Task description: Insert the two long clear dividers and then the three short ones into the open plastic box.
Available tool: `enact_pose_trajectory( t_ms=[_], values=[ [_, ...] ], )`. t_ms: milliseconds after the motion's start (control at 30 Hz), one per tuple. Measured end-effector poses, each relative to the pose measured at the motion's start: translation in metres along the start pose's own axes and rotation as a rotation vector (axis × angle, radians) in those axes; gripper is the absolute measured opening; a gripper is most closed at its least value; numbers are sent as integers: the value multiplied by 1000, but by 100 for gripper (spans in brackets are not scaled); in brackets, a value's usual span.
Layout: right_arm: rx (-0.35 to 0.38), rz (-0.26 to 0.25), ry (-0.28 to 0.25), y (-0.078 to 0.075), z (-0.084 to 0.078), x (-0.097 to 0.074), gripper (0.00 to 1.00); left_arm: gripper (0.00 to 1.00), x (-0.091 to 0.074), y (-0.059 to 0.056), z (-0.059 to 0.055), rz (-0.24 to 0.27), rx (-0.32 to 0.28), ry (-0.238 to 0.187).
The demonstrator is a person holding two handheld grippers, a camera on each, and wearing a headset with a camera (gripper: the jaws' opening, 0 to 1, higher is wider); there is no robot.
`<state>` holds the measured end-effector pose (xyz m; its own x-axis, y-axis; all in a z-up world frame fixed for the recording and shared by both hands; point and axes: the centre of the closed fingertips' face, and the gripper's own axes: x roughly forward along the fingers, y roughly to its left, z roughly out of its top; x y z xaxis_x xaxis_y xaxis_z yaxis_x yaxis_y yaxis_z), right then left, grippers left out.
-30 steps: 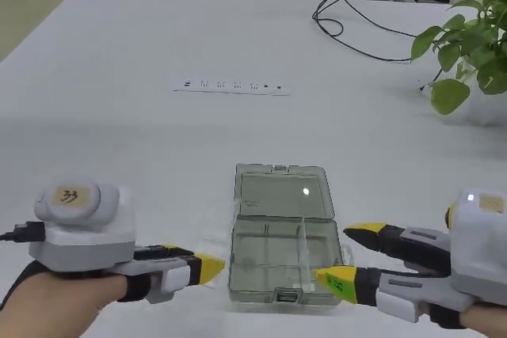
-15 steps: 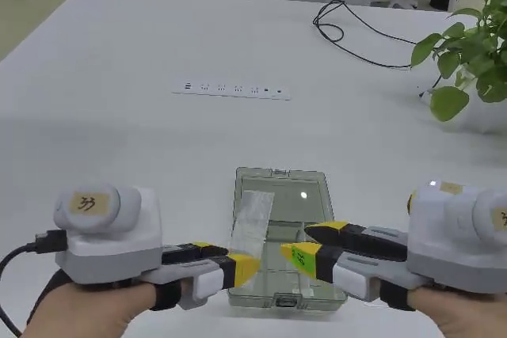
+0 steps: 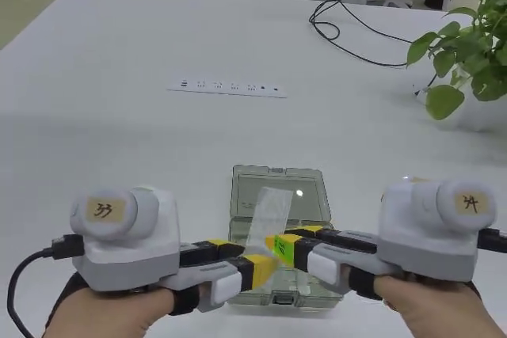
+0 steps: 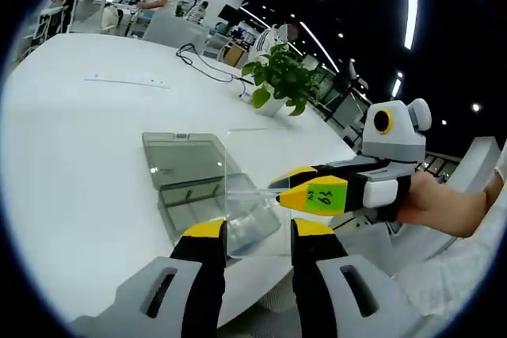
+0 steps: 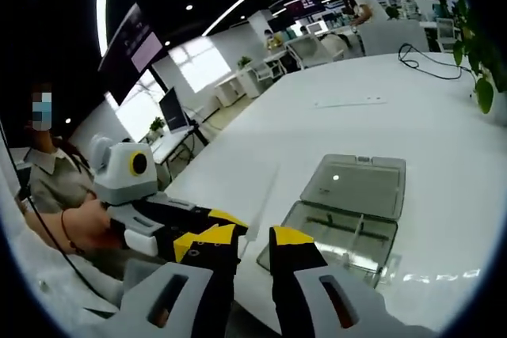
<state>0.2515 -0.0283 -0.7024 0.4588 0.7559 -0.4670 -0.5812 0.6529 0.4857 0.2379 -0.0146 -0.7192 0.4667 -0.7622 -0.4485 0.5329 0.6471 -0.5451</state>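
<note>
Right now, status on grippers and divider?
Left gripper shut on clear divider, held above open plastic box. Right gripper tips at divider, grip unclear. Power strip far behind, not in way.

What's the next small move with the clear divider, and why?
Probably lower the divider toward the open box and straighten it: it sits tilted above the box, with the left gripper and the right gripper meeting at its lower end.
</note>
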Motion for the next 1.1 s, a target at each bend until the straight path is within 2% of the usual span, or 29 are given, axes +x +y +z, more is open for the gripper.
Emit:
enact_pose_trajectory(
  t_ms=[200, 333, 367, 400, 467, 933, 1000, 1100],
  values=[
    [42, -17, 6, 1, -2, 2, 9, 30, 1, -2, 1, -8, 17, 3],
    [117, -36, -4, 1, -2, 3, 7, 30, 3, -2, 1, -4, 27, 0],
    [92, -63, 6, -1, -4, 3, 7, 30, 4, -2, 1, -3, 28, 2],
    [86, -66, 11, -1, -5, 3, 6, 28, 4, -1, 1, 3, 35, 4],
    [131, -66, -7, 0, -3, 3, 6, 29, 4, -2, 3, -8, 26, -8],
    [139, -63, 9, -2, 1, 4, 6, 35, 4, -7, 1, -37, 47, 7],
    [146, -63, 16, -2, 1, 5, 6, 35, 3, -7, -1, -44, 53, 12],
    [157, -69, 24, -4, 2, 4, 6, 34, 1, -6, -4, -54, 93, 25]
  ],
)
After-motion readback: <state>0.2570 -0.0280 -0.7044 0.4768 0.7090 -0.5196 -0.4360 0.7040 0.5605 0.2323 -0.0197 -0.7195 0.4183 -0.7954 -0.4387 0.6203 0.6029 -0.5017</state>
